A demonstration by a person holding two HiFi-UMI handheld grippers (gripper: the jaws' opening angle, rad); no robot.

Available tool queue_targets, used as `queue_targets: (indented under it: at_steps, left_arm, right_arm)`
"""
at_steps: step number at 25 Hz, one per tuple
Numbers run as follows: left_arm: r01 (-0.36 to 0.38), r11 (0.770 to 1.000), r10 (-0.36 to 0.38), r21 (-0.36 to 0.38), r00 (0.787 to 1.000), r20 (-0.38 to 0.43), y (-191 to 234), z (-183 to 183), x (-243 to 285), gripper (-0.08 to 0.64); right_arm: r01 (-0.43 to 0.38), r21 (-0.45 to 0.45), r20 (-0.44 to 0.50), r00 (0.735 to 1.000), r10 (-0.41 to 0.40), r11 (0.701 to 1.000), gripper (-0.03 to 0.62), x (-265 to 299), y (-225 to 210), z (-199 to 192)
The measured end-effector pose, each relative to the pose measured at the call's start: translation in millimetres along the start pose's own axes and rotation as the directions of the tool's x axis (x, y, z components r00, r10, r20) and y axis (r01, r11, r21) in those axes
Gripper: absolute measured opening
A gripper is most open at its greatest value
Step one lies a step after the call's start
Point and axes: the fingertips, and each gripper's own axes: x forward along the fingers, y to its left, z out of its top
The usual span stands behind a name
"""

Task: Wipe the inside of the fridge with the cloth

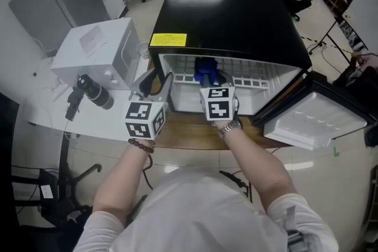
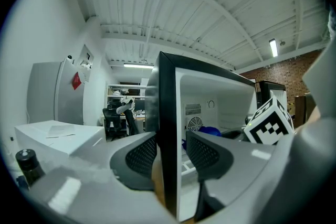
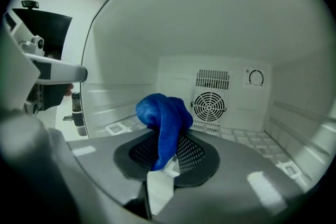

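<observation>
Seen from the head view, a black fridge (image 1: 230, 20) stands on a wooden table (image 1: 189, 133) with its door (image 1: 319, 118) swung open to the right. A white box-shaped appliance (image 1: 94, 47) sits just beside the fridge on the left, with a dark bottle (image 1: 93, 91) in front of it. The left gripper (image 1: 155, 84) is at the front edge of the fridge's left wall. The right gripper (image 1: 214, 87) reaches into the open compartment, and the blue cloth (image 1: 205, 69) shows just past its marker cube, above the white floor of the fridge. In the left gripper view, the left gripper (image 2: 170, 152) has its jaws closed about the fridge's (image 2: 168, 113) left side wall, one pad on the outer face and one on the inner face, clasping the black front edge between them. The cloth (image 2: 210, 131) and the right gripper's marker cube (image 2: 269, 123) appear inside the white compartment beyond. In the right gripper view, the right gripper (image 3: 168, 152) has its jaws pressed together on the cloth (image 3: 163, 113), which is pinched between the pads and bunches up above the tips. It is held inside the fridge, clear of the back wall, where a round fan grille (image 3: 210, 105) and a dial (image 3: 255, 77) are mounted.
</observation>
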Motion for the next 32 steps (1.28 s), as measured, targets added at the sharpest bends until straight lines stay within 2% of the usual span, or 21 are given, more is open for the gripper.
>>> queue_targets:
  at_steps: [17, 32]
  left_arm:
    - [-0.017, 1.0, 0.018, -0.007, 1.0, 0.007, -0.5, -1.2, -2.5, 0.167]
    - [-0.035, 0.999, 0.035, -0.017, 0.999, 0.017, 0.0, -0.8, -4.5, 0.167]
  right_arm:
    - [0.12, 0.021, -0.014, 0.993, -0.12, 0.993, 0.068, -28.6, -77.0, -17.7]
    - [0.256, 0.055, -0.041, 0.966, -0.254, 0.965, 0.069, -58.8, -145.7, -32.8]
